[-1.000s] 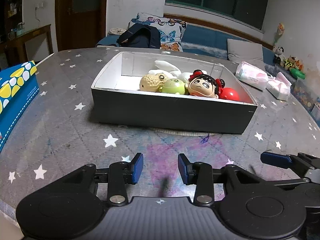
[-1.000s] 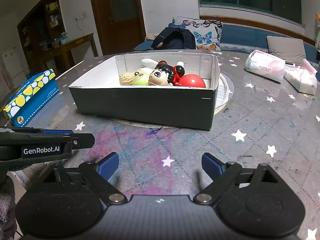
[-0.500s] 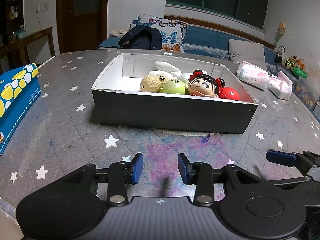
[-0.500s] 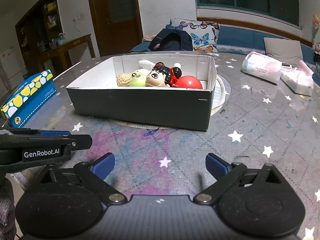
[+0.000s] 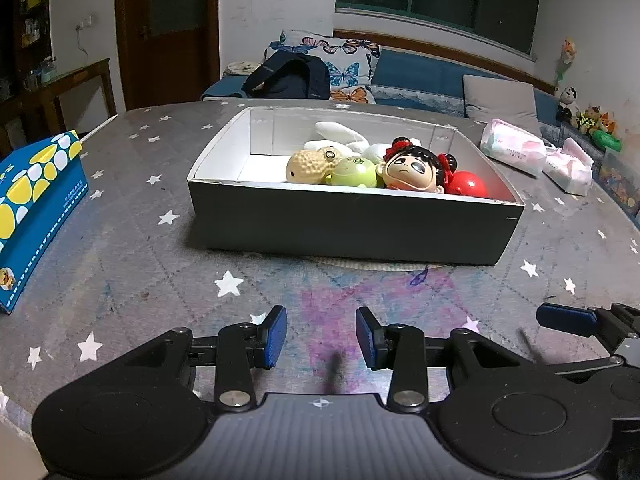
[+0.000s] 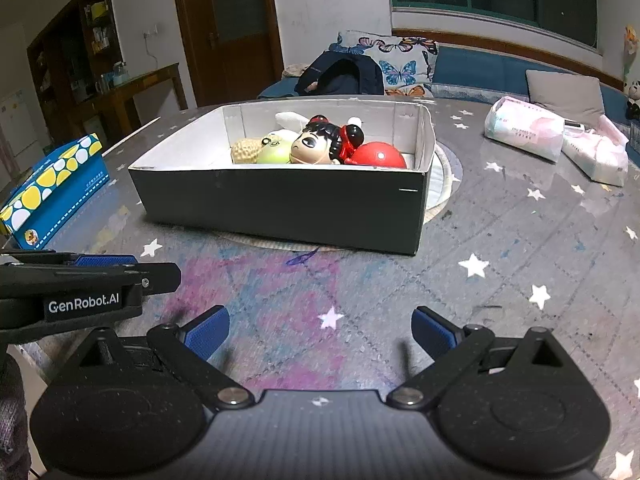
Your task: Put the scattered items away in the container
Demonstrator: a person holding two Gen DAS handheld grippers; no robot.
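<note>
A dark box with white inside [image 5: 352, 228] [image 6: 280, 208] stands on the starry grey table. In it lie a tan peanut toy [image 5: 310, 166], a green frog toy [image 5: 354, 174], a doll head with black hair and red bows [image 5: 414, 168] [image 6: 316, 146], a red ball [image 5: 466, 186] [image 6: 378, 156] and a white plush [image 5: 340, 136]. My left gripper [image 5: 321, 336] hovers in front of the box, its jaws narrowly apart and empty. My right gripper [image 6: 320, 330] is wide open and empty, also short of the box. The left gripper shows at the left edge of the right wrist view [image 6: 88, 276].
A blue tissue box with yellow and white dots [image 5: 36, 208] [image 6: 52, 188] lies at the table's left edge. Two soft tissue packs [image 5: 516, 152] [image 6: 524, 132] lie at the far right. A round mat [image 6: 444, 184] lies under the box. A sofa stands behind the table.
Both grippers have drawn back a little from the box and risen slightly. The right gripper's jaws have opened a bit wider. The toys in the box have not moved.
</note>
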